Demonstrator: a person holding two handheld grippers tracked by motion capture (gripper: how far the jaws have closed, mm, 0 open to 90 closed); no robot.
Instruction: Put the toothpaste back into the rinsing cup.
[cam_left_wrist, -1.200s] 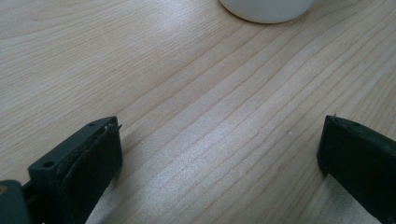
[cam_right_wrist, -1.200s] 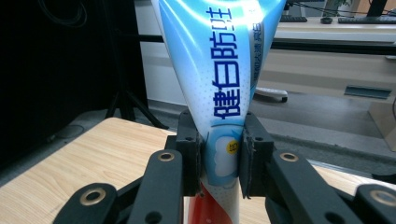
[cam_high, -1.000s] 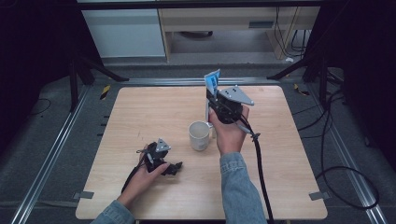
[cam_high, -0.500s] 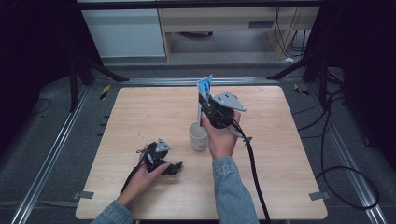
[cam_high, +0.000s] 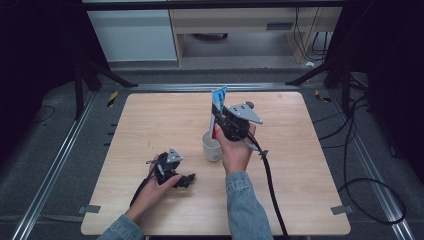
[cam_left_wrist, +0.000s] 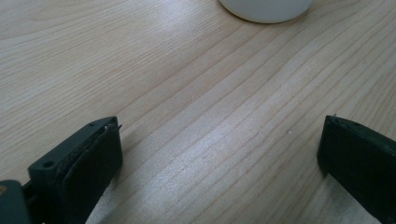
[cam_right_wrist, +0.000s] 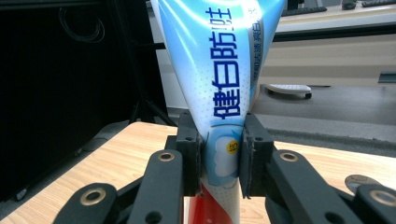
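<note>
A light wooden desk (cam_high: 150, 115) stands on grey floor (cam_high: 50, 165) with metal rails (cam_high: 55, 165). Behind it are a white cabinet (cam_high: 132, 35) and beige shelf (cam_high: 235, 20); black cables (cam_high: 370, 185) trail right.

The right gripper (cam_high: 218, 123) moves closer to the white cup (cam_high: 212, 146) than it was a second ago. The blue tube (cam_high: 217, 107) it squeezes now hangs just above the cup.

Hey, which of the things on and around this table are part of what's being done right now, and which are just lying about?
In use:
- toothpaste tube, clamped upright in the right gripper
- white cup, beside and below the tube

Lying about:
- left gripper, open, resting low on the table, holding nothing
- yellow-and-black objects on the floor
</note>
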